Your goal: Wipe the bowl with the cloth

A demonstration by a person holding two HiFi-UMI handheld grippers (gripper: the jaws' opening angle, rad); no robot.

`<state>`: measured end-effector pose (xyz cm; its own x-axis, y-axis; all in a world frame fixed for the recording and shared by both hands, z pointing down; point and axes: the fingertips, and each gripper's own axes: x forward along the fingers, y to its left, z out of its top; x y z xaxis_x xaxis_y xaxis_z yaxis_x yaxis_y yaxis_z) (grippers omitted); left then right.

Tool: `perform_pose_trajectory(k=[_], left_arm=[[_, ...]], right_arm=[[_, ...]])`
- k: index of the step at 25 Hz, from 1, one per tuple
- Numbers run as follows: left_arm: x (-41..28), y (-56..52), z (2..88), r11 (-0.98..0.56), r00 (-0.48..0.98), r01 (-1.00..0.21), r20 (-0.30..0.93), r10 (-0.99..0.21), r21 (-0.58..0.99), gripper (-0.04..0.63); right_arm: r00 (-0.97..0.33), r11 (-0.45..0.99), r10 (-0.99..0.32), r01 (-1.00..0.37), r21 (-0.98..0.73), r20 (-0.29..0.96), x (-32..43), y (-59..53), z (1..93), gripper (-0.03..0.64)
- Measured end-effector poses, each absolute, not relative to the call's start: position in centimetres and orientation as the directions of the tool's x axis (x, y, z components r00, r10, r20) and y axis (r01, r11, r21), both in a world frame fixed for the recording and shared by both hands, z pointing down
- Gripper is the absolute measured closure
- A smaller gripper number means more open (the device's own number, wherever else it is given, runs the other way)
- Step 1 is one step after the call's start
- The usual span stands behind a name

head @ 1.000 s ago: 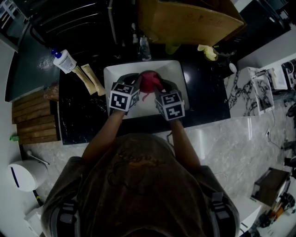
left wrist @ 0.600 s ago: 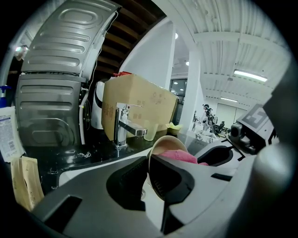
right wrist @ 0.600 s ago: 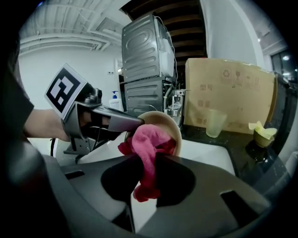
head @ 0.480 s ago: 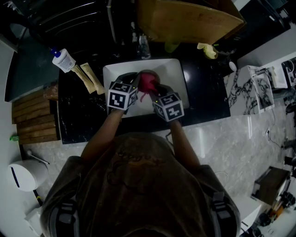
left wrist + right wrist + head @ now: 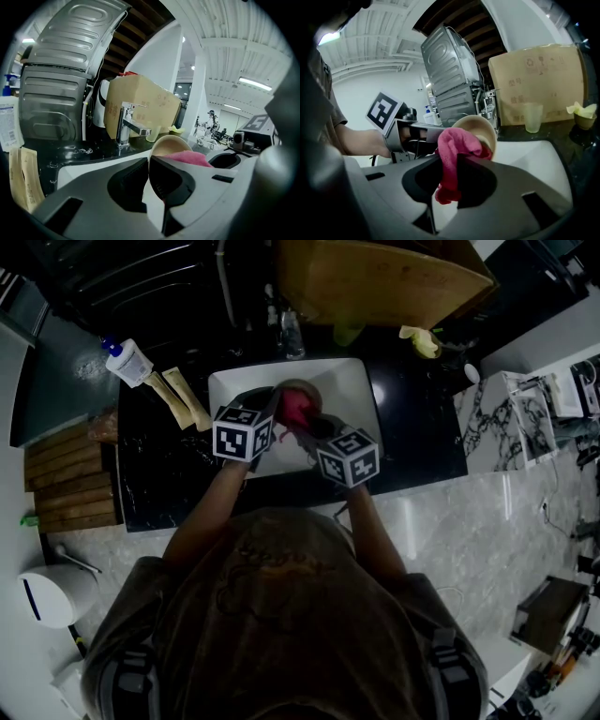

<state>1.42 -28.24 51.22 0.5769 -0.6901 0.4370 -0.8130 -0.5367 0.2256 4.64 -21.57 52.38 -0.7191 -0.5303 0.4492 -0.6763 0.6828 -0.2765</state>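
Note:
A beige bowl [image 5: 306, 392] is held tilted over the white sink [image 5: 352, 381]. My left gripper [image 5: 268, 411] is shut on its rim, and in the left gripper view the bowl [image 5: 165, 144] stands on edge between the jaws. A pink cloth [image 5: 293, 409] is bunched against the bowl's inside. My right gripper [image 5: 309, 427] is shut on the cloth [image 5: 454, 152], which hangs down between its jaws and presses into the bowl [image 5: 480, 129]. The left gripper [image 5: 419, 136] shows behind the bowl in the right gripper view.
A chrome tap [image 5: 129, 125] and a clear plastic cup [image 5: 533, 117] stand behind the sink on the black counter [image 5: 417, 437]. A cardboard box [image 5: 384, 277] is at the back. A white bottle [image 5: 129, 362] and two beige packets [image 5: 183, 399] lie to the left.
Both grippers shifted slightly apart: the left one moved left, the right one moved right and nearer. The cloth has slid across the bowl's inside.

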Motion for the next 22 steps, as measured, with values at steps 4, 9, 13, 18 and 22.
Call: perform_pose_trajectory(k=[4,9,13,18,22], left_arm=[[0.4,-28.3,51.9,-0.511,0.564,-0.824,0.45,-0.693,0.245,0.574],[-0.6,-28.5,52.2,-0.497,0.548,-0.835,0.447,-0.707,0.237,0.574],[-1.3,-28.4,52.0,-0.49,0.547,-0.836,0.44,-0.712,0.246,0.574],[-2.0,-28.1,51.4,-0.49,0.545,-0.838,0.434,-0.717,0.242,0.574],[-3.1,-28.0,50.9,-0.482,0.535,-0.844,0.426,-0.73,0.235,0.574]], right_arm=[[-0.717,0.675,-0.542,-0.682,-0.28,0.438,5.8,-21.4,52.2,0.54],[-0.698,0.649,-0.573,-0.707,-0.281,0.43,7.5,-21.6,52.1,0.54],[-0.683,0.624,-0.606,-0.726,-0.29,0.408,9.4,-21.6,51.5,0.54],[-0.676,0.604,-0.645,-0.737,-0.303,0.357,11.0,-21.3,49.9,0.54],[-0.659,0.578,-0.686,-0.751,-0.319,0.31,12.5,-21.0,48.6,0.54]])
